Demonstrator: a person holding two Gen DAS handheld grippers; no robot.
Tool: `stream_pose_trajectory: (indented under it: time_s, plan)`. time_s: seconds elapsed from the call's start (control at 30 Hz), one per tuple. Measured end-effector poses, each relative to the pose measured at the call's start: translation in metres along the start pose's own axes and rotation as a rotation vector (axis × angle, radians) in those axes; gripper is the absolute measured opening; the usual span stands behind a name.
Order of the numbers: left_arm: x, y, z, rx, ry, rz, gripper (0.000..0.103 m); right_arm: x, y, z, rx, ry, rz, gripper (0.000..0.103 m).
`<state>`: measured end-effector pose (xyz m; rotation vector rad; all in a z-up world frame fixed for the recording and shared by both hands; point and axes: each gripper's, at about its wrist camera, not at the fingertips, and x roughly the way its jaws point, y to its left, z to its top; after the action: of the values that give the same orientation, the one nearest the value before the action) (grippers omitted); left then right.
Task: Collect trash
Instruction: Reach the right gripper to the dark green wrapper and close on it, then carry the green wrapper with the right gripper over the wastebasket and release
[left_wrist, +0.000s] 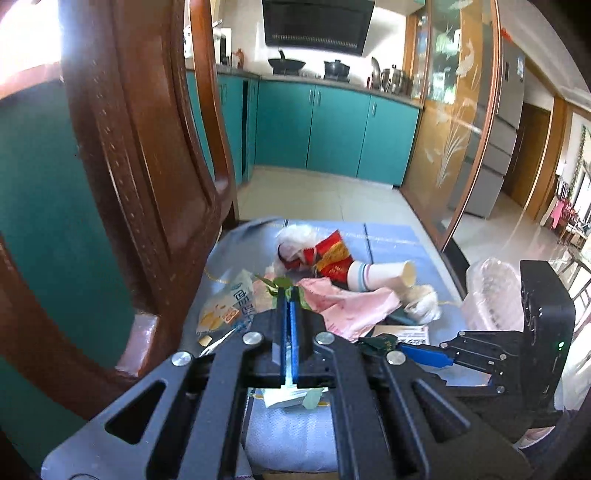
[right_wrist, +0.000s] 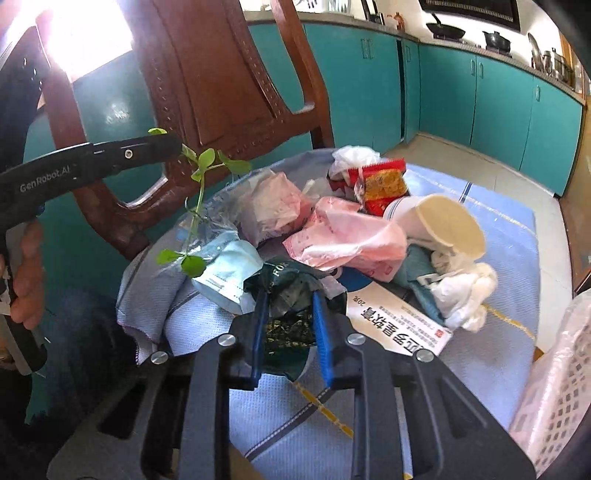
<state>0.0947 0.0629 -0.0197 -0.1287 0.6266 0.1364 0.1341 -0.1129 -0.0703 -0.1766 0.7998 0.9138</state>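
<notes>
We held left tongs (right_wrist: 177, 146) clamped on leafy sprig (right_wrist: 199, 206); right tongs (right_wrist: 288, 299) clamped on dark green wrapper (right_wrist: 284, 284) near worktop's front edge.

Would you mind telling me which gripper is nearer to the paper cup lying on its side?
Right. The right gripper grips a dark green wrapper just short of the paper cup; the left gripper, raised at the pile's far side, holds a green sprig.

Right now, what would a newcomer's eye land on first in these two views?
Probably the green leafy sprig dangling from the left tongs, lifted above the cloth-covered table. Next, the right tongs closing around a dark green crumpled wrapper at the near edge of the litter pile, beside the tipped white paper cup.
</notes>
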Motion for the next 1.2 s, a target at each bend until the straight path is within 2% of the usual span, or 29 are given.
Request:
stream_pose_trajectory:
  time_s: [0.07, 0.1, 0.23, 0.5, 0.57, 0.6, 0.63, 0.67, 0.7, 1.07, 1.1, 1.13, 1.2]
  plan:
    - [-0.008, -0.003, 0.002, -0.006, -0.012, -0.012, 0.003, -0.011, 0.001, 0.0, -0.003, -0.019, 0.011, 0.007]
    - [-0.011, -0.004, 0.002, -0.006, -0.017, -0.016, 0.003, -0.016, 0.001, 0.0, -0.001, -0.025, 0.015, 0.003]
    - [-0.021, -0.012, 0.005, 0.003, -0.041, -0.03, 0.003, -0.031, -0.004, -0.003, 0.007, -0.05, 0.001, 0.003]
    - [-0.028, -0.004, 0.006, -0.031, -0.054, -0.019, 0.003, -0.029, -0.02, -0.007, 0.074, -0.032, -0.019, 0.004]
    - [-0.03, -0.003, 0.005, -0.035, -0.056, -0.02, 0.003, -0.025, -0.02, -0.008, 0.086, -0.019, -0.009, 0.014]
    - [-0.032, -0.003, 0.005, -0.037, -0.058, -0.021, 0.003, -0.022, -0.018, -0.008, 0.083, -0.018, -0.009, 0.033]
    - [-0.033, -0.003, 0.005, -0.038, -0.06, -0.022, 0.003, -0.019, -0.016, -0.007, 0.077, -0.018, -0.01, 0.044]
    - [-0.033, -0.003, 0.004, -0.039, -0.061, -0.023, 0.003, -0.012, -0.009, -0.007, 0.065, -0.018, -0.018, 0.066]
    - [-0.035, -0.004, 0.004, -0.039, -0.063, -0.025, 0.003, -0.008, -0.006, -0.005, 0.056, -0.015, -0.022, 0.071]
    - [-0.045, -0.003, 0.002, -0.035, -0.074, -0.025, 0.003, 0.048, 0.015, -0.002, -0.005, 0.093, -0.12, 0.07]
    - [-0.046, -0.003, 0.001, -0.034, -0.075, -0.025, 0.003, 0.05, 0.014, -0.002, -0.006, 0.1, -0.111, 0.062]
    - [-0.047, -0.003, 0.001, -0.035, -0.075, -0.027, 0.003, 0.051, 0.014, -0.004, -0.008, 0.109, -0.107, 0.049]
    - [-0.048, -0.003, 0.0, -0.037, -0.077, -0.03, 0.003, 0.05, 0.014, -0.005, -0.014, 0.107, -0.103, 0.045]
